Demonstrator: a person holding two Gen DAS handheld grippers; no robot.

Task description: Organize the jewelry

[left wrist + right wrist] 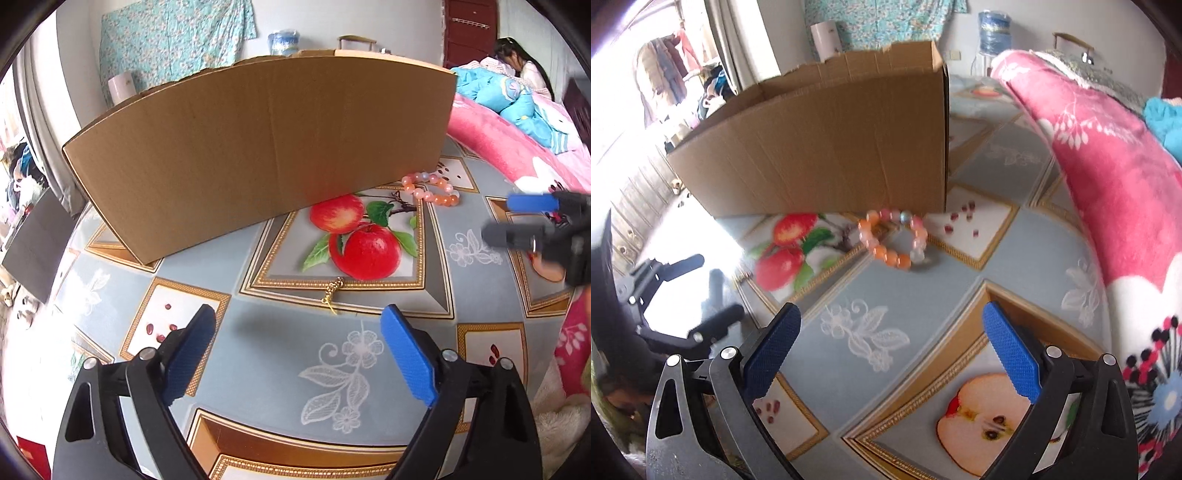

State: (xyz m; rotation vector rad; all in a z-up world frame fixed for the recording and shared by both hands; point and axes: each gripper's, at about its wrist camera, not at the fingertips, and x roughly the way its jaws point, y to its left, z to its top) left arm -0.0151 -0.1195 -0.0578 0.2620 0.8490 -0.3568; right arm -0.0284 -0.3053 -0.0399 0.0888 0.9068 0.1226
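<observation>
1. Left tool [299, 325]: blue pads spread apart, nothing between them, above the fruit-patterned desk [258, 354].
2. Small gold chain [332, 291] lies just beyond it, well in front of the brown cardboard box [258, 147].
3. Orange-pink bead bracelet [894, 240] lies by the box's corner.
4. Right tool [892, 325]: spread apart, empty.

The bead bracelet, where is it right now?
The bead bracelet lies flat on the patterned tablecloth, close to the right front corner of the cardboard box. In the left wrist view it sits up right of the printed apples.

Bead bracelet [895, 240] and chain [332, 291] lie before the box [258, 147].
</observation>
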